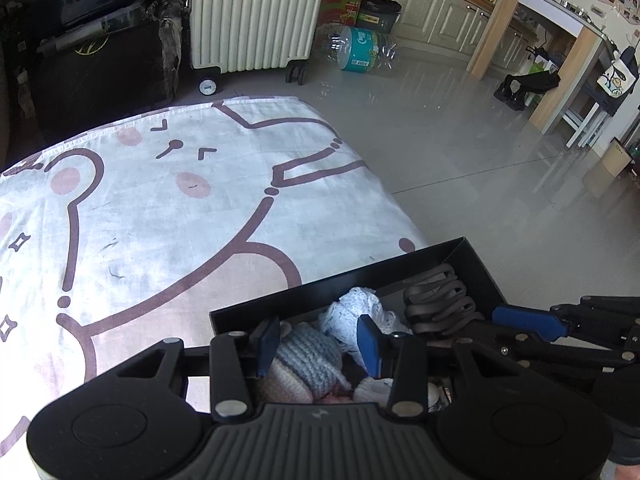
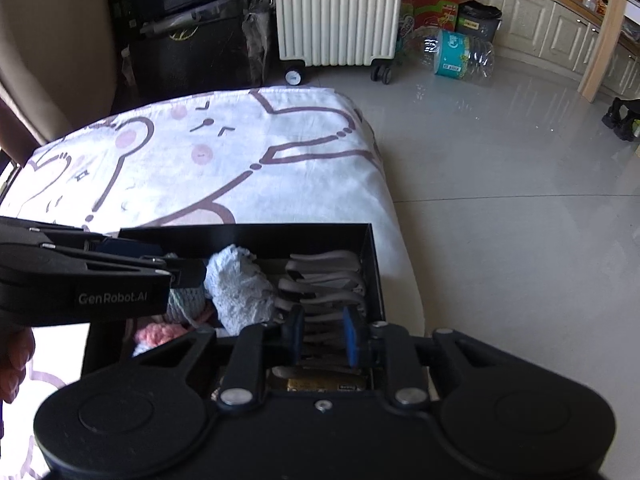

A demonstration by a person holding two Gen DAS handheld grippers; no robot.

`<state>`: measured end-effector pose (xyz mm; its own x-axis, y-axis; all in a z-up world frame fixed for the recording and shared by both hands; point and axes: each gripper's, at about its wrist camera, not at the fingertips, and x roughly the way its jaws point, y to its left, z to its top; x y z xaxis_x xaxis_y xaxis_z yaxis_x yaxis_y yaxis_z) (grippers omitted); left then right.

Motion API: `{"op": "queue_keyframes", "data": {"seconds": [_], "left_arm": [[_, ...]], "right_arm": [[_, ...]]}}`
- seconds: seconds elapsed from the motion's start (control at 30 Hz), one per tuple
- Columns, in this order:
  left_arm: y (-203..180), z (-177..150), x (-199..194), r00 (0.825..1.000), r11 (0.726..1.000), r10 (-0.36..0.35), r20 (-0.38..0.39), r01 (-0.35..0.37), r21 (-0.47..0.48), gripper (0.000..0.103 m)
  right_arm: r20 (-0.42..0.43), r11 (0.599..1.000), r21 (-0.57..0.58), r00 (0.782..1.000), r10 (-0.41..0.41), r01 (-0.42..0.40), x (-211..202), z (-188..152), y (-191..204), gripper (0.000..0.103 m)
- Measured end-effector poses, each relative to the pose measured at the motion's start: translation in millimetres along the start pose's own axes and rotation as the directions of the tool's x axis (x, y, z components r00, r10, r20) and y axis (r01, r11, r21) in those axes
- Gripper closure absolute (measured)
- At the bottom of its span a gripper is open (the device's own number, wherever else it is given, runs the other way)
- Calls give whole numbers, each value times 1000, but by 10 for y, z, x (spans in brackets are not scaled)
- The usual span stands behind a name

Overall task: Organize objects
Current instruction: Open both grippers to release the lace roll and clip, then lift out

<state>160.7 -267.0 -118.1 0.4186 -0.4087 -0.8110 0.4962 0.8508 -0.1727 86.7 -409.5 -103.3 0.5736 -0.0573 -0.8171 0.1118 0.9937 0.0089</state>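
I'm holding both claws over the black box [image 2: 372,256] — left gripper [image 1: 318,344] narrowed around the grey-blue knit [image 1: 308,360], right gripper [image 2: 322,336] closing on the grey coiled strap [image 2: 324,280] to tuck it in.

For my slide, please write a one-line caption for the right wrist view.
Right tongs over grey folded items in a black box on a cartoon-print sheet.

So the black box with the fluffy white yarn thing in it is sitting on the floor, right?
Not quite. The black box does hold the fluffy white yarn thing, but it sits on the bear-print cloth that covers a raised surface, not on the floor. The right wrist view shows the shiny floor lying off to the side of it.
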Motion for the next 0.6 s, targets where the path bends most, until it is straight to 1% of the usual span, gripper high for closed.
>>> {"op": "queue_keyframes", "data": {"seconds": [0.17, 0.37, 0.47, 0.6], "left_arm": [[-12, 7, -197, 1000, 1000, -2, 24, 2, 3, 60], [46, -14, -438, 999, 999, 33, 36, -32, -8, 58], [71, -41, -551, 997, 998, 64, 36, -64, -7, 54], [100, -97, -705, 996, 996, 85, 33, -85, -7, 49]], "right_arm": [[13, 999, 35, 1000, -22, 22, -104, 12, -3, 80], [32, 995, 92, 999, -33, 30, -281, 11, 6, 79], [45, 994, 104, 998, -35, 30, -385, 3, 46, 77], [60, 992, 124, 997, -39, 31, -522, -17, 93, 76]]}}
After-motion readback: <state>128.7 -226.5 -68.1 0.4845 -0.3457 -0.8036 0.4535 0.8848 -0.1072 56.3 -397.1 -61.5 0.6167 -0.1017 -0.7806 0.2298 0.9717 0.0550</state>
